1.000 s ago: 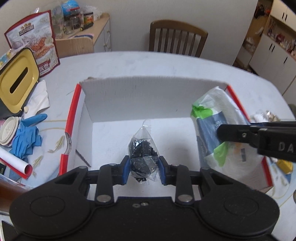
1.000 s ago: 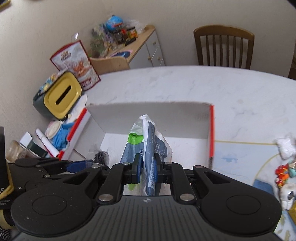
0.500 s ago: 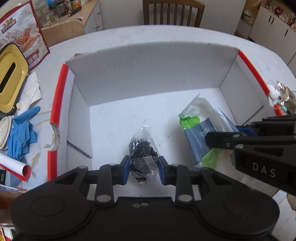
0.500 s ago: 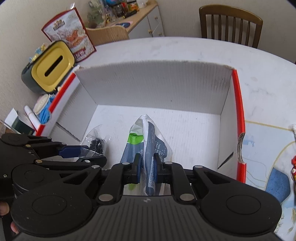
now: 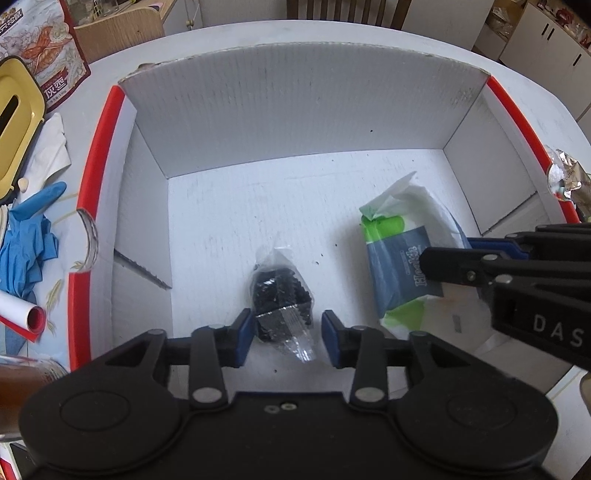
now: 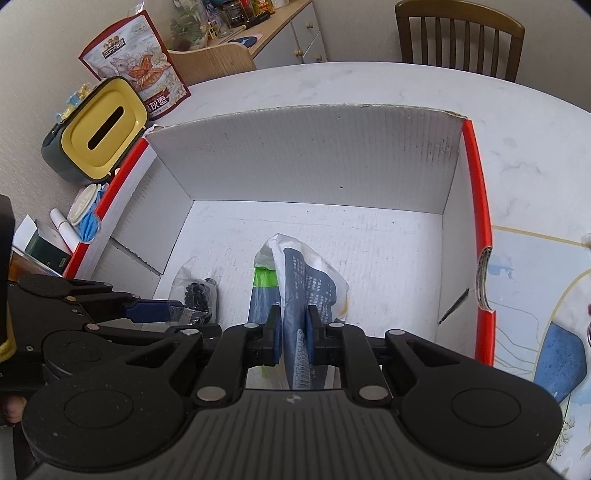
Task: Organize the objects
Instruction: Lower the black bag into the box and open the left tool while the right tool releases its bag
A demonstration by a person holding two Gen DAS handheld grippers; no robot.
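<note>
Your right gripper (image 5: 443, 258) covers the near end of the tissue pack (image 5: 399, 254); you can't make out what the small bag's (image 5: 280, 291) black bits are.

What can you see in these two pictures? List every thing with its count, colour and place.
box: 1, white with red rims, on the table
table: 1, white, under the box
bag of black bits: 1, clear, box floor
tissue pack: 1, white, green and blue, in the box
tissue holder: 1, yellow-lidded, left of the box
snack bag: 1, red-edged, behind the holder
gloves: blue, count unclear, left of the box
chair: 1, brown, beyond the table
left hand-held gripper: black, open around the bag
right hand-held gripper: black, clamping the pack
</note>
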